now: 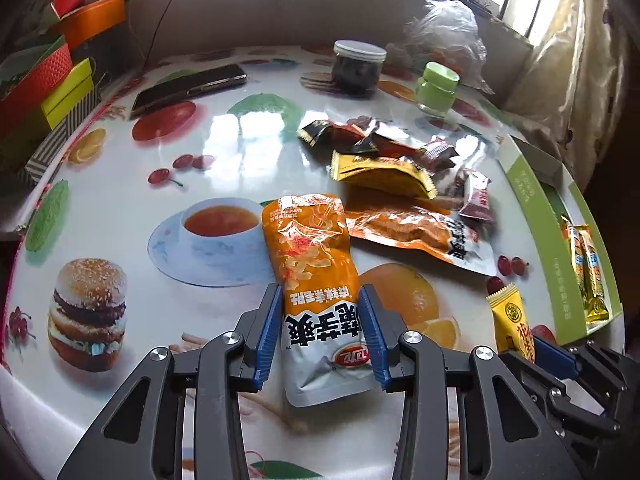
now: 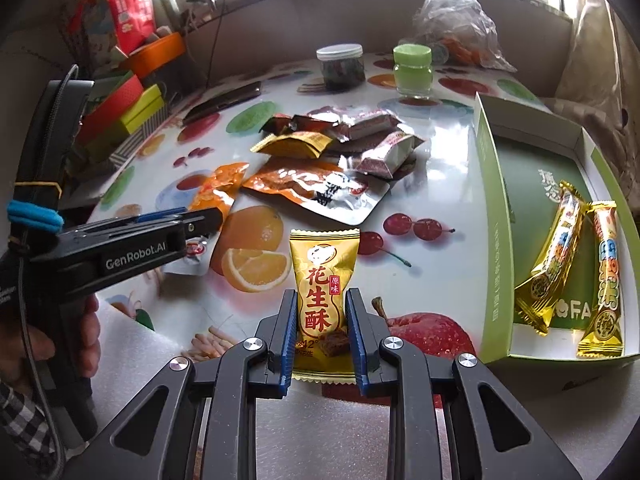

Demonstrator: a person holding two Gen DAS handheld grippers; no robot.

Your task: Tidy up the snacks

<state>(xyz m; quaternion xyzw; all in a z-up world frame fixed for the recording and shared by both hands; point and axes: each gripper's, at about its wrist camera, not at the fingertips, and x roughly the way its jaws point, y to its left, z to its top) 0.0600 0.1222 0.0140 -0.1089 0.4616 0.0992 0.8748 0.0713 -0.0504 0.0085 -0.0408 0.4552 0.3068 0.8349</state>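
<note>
- Left gripper (image 1: 319, 334): blue pads either side of an orange-and-silver pouch (image 1: 316, 280), pressing on its lower half.
- Right gripper (image 1: 560, 354): lower right corner, closed on a yellow candy (image 1: 511, 322).
- Table (image 1: 120, 208): glossy cloth printed with fruit, a burger and a teacup.
- Snack pile (image 1: 396, 164): dark and yellow wrappers plus a flat orange packet (image 1: 416, 234), beyond the pouch.
- Green box (image 1: 532, 200): right edge, two gold bars (image 1: 586, 268) inside.
- Phone (image 1: 188, 90): far left, lying flat.
- Dark jar (image 1: 358, 66), white lid; green jar (image 1: 436, 88) beside it.
- Plastic bag (image 1: 448, 28): behind the jars.
- Coloured boxes (image 1: 48, 88): stacked off the left edge.
</note>
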